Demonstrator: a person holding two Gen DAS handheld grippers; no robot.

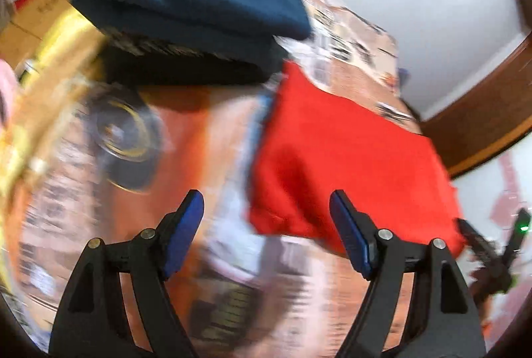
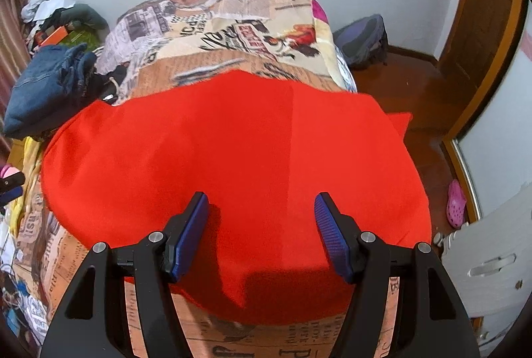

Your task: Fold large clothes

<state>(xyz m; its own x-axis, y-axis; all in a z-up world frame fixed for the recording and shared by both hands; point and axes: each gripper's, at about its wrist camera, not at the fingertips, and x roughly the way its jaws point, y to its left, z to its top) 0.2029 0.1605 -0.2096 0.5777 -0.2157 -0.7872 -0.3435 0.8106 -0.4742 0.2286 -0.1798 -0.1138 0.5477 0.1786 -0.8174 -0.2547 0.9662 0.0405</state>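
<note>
Red cloth point(image 2: 232, 158), blue jeans point(image 2: 43, 88), newspaper-print bedcover point(image 2: 232, 25) w/ orange-beige tones.

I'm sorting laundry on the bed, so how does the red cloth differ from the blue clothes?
The red cloth lies spread flat in the middle; the blue clothes sit bunched in a pile at the left edge. The red is bright and smooth, the blue dark and creased. Both rest on the printed bedspread.

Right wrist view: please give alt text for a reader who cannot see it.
A large red cloth lies spread over a bed with a newspaper-print cover, and the open right gripper hangs just above its near part, holding nothing. Blue folded clothes sit at the bed's left edge.
</note>
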